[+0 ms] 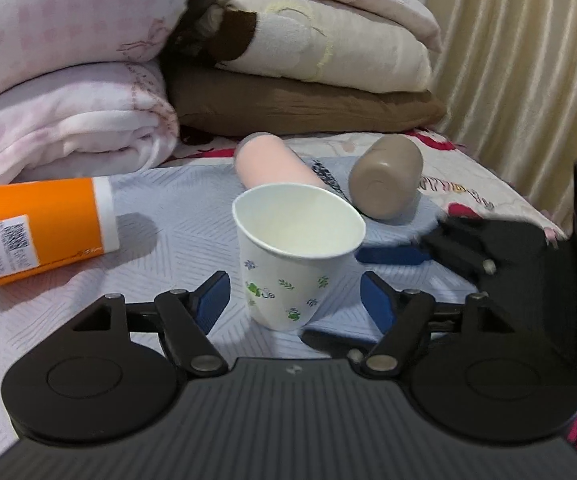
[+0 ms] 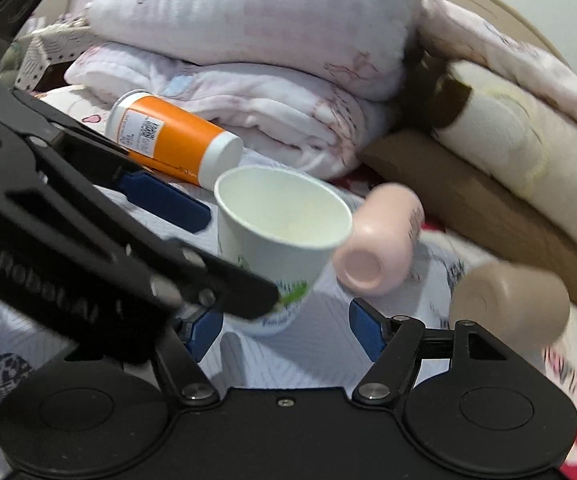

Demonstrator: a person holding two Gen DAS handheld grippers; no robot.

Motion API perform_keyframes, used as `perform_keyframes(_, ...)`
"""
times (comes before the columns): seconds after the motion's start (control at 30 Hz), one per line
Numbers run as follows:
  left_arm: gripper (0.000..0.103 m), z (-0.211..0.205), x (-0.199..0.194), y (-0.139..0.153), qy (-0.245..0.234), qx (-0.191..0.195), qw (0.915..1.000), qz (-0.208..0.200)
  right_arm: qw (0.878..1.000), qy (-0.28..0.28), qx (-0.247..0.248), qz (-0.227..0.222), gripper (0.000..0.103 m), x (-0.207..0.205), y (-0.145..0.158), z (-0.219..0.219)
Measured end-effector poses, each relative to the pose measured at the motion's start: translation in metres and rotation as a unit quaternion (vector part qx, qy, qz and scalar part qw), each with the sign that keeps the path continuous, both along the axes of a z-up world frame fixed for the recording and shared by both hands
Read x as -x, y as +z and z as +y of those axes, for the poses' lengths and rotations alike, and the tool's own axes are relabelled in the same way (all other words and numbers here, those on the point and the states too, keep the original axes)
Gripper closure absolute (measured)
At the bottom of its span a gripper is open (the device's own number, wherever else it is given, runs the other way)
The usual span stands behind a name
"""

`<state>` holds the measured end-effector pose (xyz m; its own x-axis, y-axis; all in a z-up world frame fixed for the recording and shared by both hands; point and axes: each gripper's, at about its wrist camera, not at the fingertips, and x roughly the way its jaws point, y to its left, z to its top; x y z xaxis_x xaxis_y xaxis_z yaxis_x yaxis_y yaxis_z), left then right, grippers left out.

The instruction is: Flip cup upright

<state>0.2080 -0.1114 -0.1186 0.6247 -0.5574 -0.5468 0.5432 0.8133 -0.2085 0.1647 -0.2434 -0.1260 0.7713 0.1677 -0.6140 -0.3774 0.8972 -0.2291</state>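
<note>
From the left wrist view, an orange bottle (image 1: 36,228) with a white cap lies on its side at the far left of the bed (image 1: 176,208), below folded pink blankets (image 1: 68,128). In the middle stands the paper cup (image 1: 292,256), mouth up, leaning a little, its base on the bedcover. My left gripper (image 1: 294,300) has its jaws open, one blue pad on each side of the cup's lower wall, neither touching it. Behind the cup lie a pink bottle (image 1: 276,160) and a tan bottle (image 1: 384,176), both on their sides. At right my right gripper (image 1: 392,280) comes in low; its jaws are spread too and hold nothing.

I judge the cup very light and thin-walled: easy to crush, easy to tip on soft bedding. If it needs steadying, I would close gently on the lower wall, where it is stiffest, not the rim.
</note>
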Motion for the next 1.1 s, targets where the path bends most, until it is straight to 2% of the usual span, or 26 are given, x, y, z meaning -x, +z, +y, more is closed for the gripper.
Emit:
perform_keyframes(0.03,0.032,0.003,0.002,0.001,0.017,0.008,0.9998,0.003,1.0,-0.003,-0.006,0.013,0.029,0.002,0.0,-0.002)
perform_keyframes(0.1,0.032,0.009,0.005,0.001,0.036,0.026,0.9984,0.034,0.999,-0.015,-0.025,0.035,0.029,0.009,0.0,-0.006)
perform_keyframes(0.17,0.032,0.013,0.012,0.0,0.043,0.028,0.9971,0.056,0.997,-0.032,-0.055,0.044,0.029,0.019,0.004,-0.012)
perform_keyframes(0.3,0.032,0.01,0.036,0.008,0.049,-0.039,0.9974,0.036,0.993,-0.055,-0.091,0.044,0.029,0.037,0.012,-0.02)
perform_keyframes(0.37,0.032,0.007,0.046,0.016,0.054,-0.077,0.9951,0.031,0.992,-0.072,-0.098,0.04,0.029,0.046,0.018,-0.022)
perform_keyframes(0.43,0.032,0.008,0.054,0.027,0.069,-0.096,0.9924,0.036,0.99,-0.09,-0.104,0.037,0.029,0.055,0.025,-0.024)
perform_keyframes(0.57,0.032,0.019,0.071,0.05,0.091,-0.087,0.9892,0.075,0.985,-0.105,-0.13,0.031,0.029,0.073,0.045,-0.027)
perform_keyframes(0.7,0.027,0.026,0.096,0.075,0.117,-0.11,0.9853,0.058,0.982,-0.127,-0.14,0.025,0.029,0.091,0.07,-0.028)
perform_keyframes(0.8,0.026,0.036,0.111,0.094,0.13,-0.103,0.9841,0.064,0.98,-0.142,-0.138,0.026,0.029,0.106,0.09,-0.029)
perform_keyframes(0.9,0.026,0.042,0.127,0.111,0.141,-0.109,0.9825,0.054,0.981,-0.129,-0.148,0.009,0.028,0.128,0.114,-0.03)
perform_keyframes(1.1,0.022,0.061,0.152,0.139,0.161,-0.107,0.9796,0.052,0.981,-0.149,-0.125,0.003,0.026,0.151,0.149,-0.026)
